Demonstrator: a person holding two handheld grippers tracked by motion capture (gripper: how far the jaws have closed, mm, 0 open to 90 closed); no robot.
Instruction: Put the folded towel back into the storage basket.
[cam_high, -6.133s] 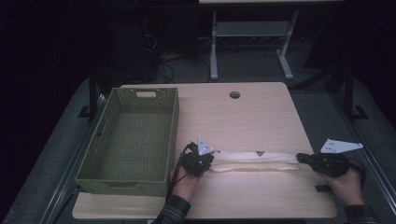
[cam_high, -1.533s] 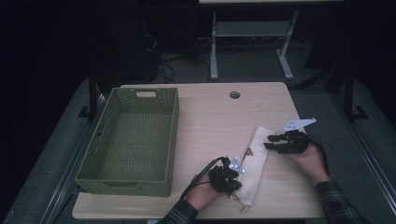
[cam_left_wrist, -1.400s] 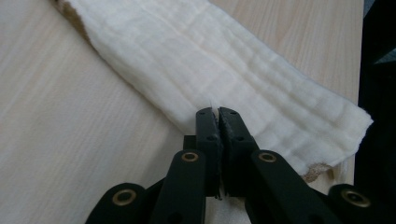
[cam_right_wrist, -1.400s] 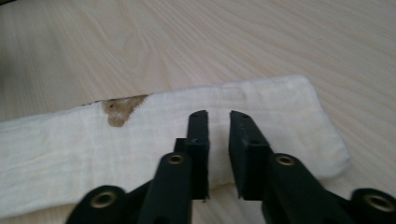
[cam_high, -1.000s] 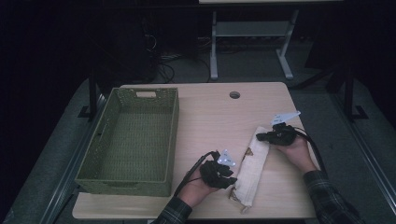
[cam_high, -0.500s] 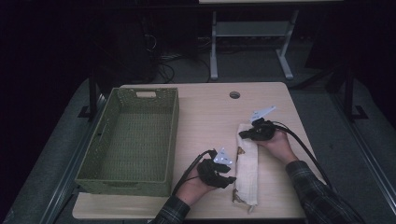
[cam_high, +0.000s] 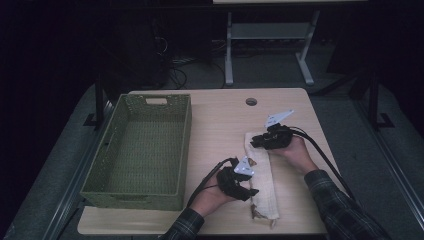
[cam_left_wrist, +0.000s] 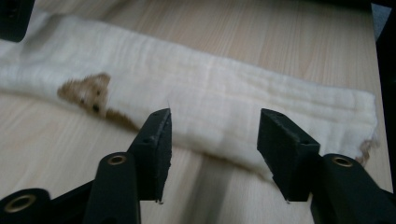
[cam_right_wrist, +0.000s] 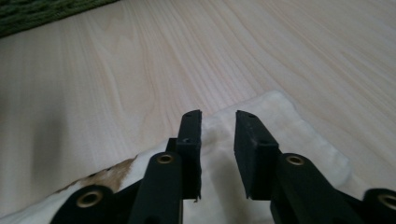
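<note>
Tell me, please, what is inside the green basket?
The green basket holds nothing on its visible woven floor; its near wall hides the strip just behind it.

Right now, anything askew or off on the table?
The folded cream cloth strip with brown patches lies at a slant on the light wooden table, not square to its edges or to the green woven basket. Its near end looks frayed. Nothing is spilled.

One folded towel, one woven basket, two grippers, one wooden table.
</note>
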